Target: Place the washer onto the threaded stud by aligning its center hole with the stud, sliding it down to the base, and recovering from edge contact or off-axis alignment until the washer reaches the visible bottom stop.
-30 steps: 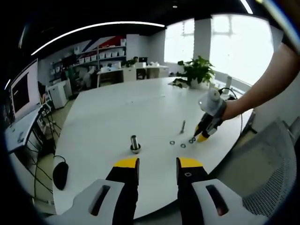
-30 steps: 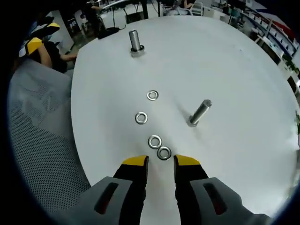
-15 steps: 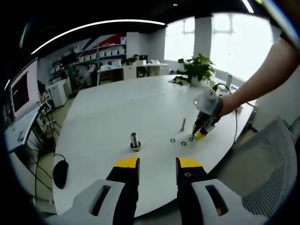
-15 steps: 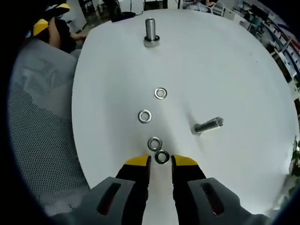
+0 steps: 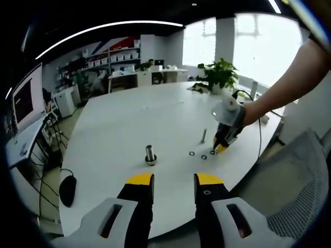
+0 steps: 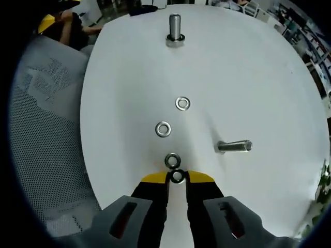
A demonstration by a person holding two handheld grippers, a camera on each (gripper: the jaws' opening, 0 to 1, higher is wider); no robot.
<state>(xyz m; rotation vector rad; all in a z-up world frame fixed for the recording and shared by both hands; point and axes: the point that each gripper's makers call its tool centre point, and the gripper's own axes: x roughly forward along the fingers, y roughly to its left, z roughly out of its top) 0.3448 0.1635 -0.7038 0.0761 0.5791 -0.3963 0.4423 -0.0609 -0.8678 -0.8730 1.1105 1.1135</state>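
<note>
We are pinching the right gripper (image 6: 177, 178) on a washer (image 6: 177, 176) at the table (image 6: 248, 77) edge; left gripper (image 5: 173, 181) is hanging open; threaded stud (image 6: 234, 146) is standing nearby.

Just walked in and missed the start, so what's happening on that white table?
A person is working with a hand-held gripper in each hand. The right hand-held gripper is down at the white round table, its yellow-tipped jaws closing around the nearest small metal ring washer, which is one of four. No washer is on a stud yet: the thin threaded metal stud stands bare beside them, and a thicker metal stud stands farther off. The left hand-held gripper hangs open at the table edge, holding nothing.
</note>
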